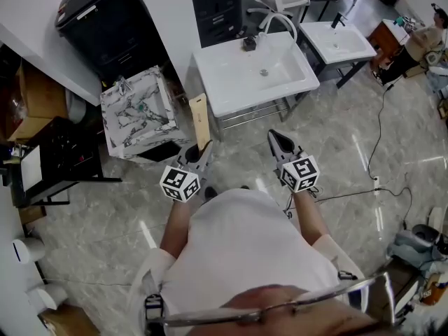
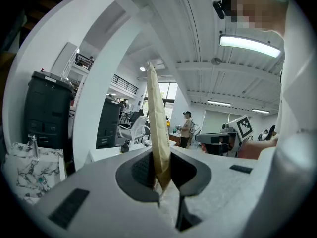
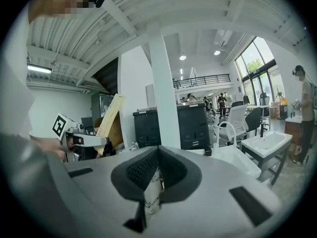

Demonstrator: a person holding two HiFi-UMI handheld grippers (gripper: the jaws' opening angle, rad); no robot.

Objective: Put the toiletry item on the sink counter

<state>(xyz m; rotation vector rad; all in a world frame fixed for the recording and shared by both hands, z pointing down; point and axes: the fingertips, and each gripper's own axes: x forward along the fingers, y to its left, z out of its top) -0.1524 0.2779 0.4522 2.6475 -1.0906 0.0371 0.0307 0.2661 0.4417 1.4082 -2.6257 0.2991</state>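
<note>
Looking down in the head view, you are standing on the marble floor, short of the front edge of the white sink. Its basin is showing a drain, with a faucet at the back edge. Your left gripper is holding a flat tan packet upright in the air, just short of the sink's front left corner. A marbled sink is sitting further left.

In the left gripper view, both pads are pressing on the packet's lower end.

In the right gripper view, your right gripper is showing its jaws meeting at the tips, gripping nothing.
</note>
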